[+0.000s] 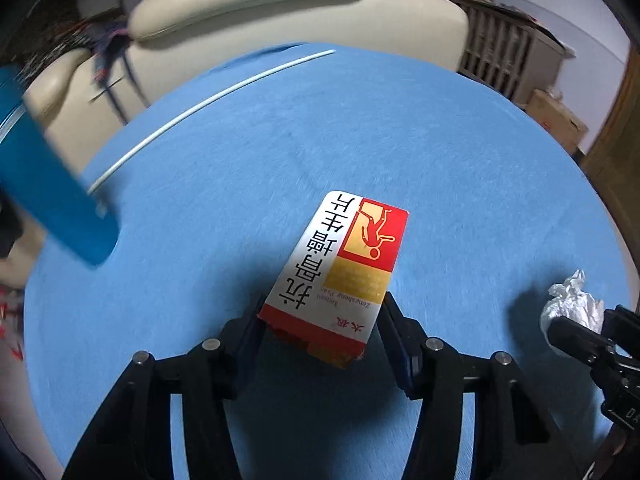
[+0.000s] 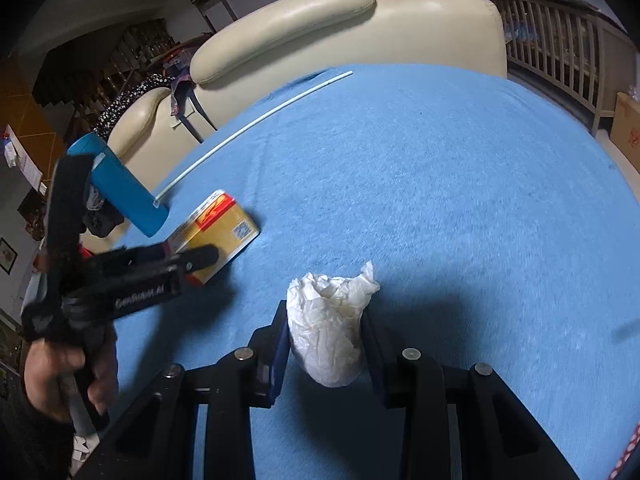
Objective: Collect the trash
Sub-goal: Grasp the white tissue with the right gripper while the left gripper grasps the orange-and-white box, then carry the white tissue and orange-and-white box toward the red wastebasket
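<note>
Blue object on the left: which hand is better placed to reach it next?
Left. Its tool, gripping the box, sits beside the blue object; the right tool, holding the tissue, is farther off.

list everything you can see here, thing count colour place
medicine box: 1, red, white and yellow, between the left tongs
crumpled tissue: 1, white, clamped in the right tongs
blue cloth: 1, covers the table
thin rod: 1, white, far left on the cloth
blue container: 1, left edge
sofa: 1, cream, behind the table
cardboard box: 1, brown, right background
hand: 1, grips the left tool
</note>
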Demonstrator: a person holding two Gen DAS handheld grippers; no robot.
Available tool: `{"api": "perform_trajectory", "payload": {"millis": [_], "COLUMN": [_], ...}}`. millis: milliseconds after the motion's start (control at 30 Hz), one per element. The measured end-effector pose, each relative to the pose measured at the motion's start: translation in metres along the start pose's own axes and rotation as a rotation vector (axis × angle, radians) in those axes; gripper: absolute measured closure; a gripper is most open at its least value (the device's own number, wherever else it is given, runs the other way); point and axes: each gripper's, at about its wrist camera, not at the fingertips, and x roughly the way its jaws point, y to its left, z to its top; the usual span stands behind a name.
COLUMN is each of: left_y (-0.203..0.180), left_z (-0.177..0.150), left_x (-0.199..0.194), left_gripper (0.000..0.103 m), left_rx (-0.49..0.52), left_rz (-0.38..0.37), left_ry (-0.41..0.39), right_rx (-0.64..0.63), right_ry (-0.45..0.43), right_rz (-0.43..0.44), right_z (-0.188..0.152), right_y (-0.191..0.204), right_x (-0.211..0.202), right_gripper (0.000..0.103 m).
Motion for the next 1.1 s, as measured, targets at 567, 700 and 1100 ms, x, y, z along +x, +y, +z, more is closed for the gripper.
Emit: {"api": "perform_trajectory", "payload": {"millis": [567,700,1100], "left_y": [-0.016,-0.018,-0.047], "left_z": [-0.114,-0.123,-0.158], "left_x": [-0.054,-0.061,-0.092], "left_gripper": [0.046,0.046,0.046], "left_rx": [-0.128,-0.138,-0.105], "left_rz": [0.031,0.023,0.02], "left_ry": [-0.026,-0.04,-0.07], "right_rx": [0.004,0.005,0.025], "right_ry": [-0.01,-0.021,-0.079], "right_rz": [-0.004,-0.002,0.0], "right_z": [-0.076,-0.089,-0.115], "right_y": [0.028,0.032,0.029], "right_x": [-0.051,-0.063,-0.101], "right_gripper": [0.067,0.067,0.067]}}
